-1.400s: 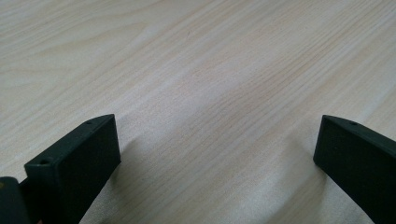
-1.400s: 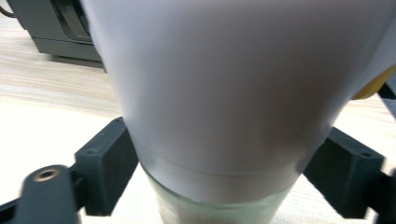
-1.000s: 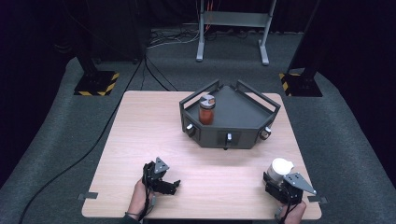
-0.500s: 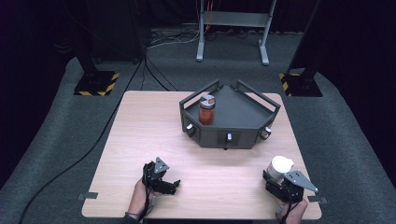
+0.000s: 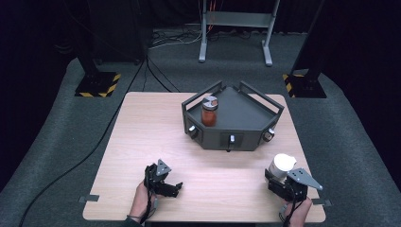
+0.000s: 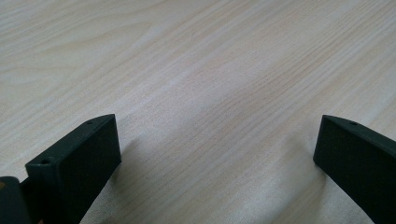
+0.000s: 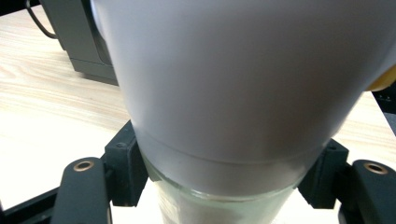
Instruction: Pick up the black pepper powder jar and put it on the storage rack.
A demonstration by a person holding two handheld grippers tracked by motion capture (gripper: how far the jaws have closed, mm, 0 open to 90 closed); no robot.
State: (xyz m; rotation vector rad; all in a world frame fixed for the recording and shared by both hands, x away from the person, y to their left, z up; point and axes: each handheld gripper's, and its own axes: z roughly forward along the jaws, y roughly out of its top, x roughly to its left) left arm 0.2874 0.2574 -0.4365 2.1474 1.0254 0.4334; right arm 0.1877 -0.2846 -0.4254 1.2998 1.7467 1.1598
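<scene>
White-capped jar (image 5: 282, 164) upright between the right claw's (image 5: 280, 176) jaws, clamped at its glass body.

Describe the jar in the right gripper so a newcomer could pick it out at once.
Start at the wooden table and go to its near right corner, in front of the dark grey tray. There the right gripper is shut on a clear glass jar. Its wide white lid sets it apart from the red-filled jar standing in the tray.
</scene>
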